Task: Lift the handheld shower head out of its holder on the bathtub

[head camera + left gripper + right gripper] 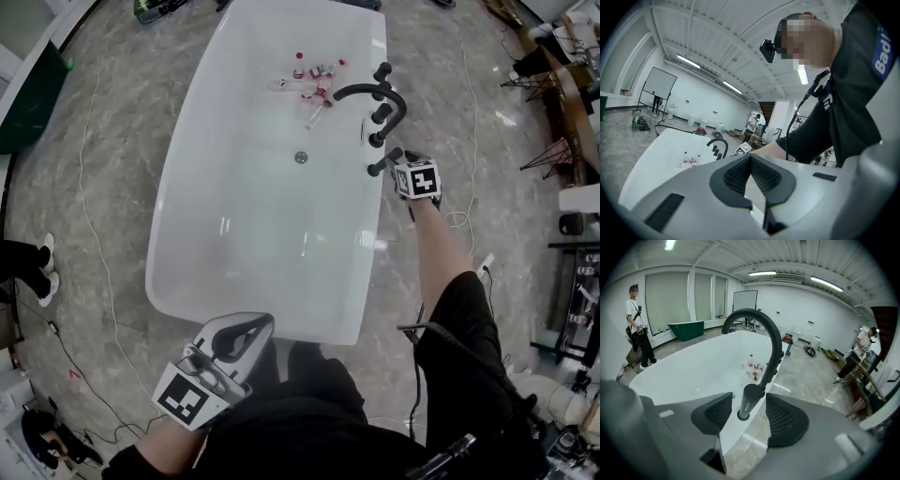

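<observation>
The slim black cylindrical handheld shower head point(752, 397) is seen seated in its holder point(740, 417) on the right rim of the white oval bathtub point(178, 234), the nearest of the black fittings to the person. Its long axis is set close to upright, with the rounded top pointed up toward the right gripper point(748, 404) and the foot sunk in the holder's ring. That gripper's jaws are spread wide, one pad on either side of the handle, and no contact is shown. The step in hand is judged to be the approach, with the grasp not yet made. Next, the jaws would need to be closed squarely on the handle and a pull given straight up along its axis, so that it is not jammed in the holder. Behind it a black arched spout point(759, 324) is seen, and small red-capped bottles point(314, 80) lie in the tub. The left gripper point(750, 158), pressed together on nothing, is held low by the tub's near end.
</observation>
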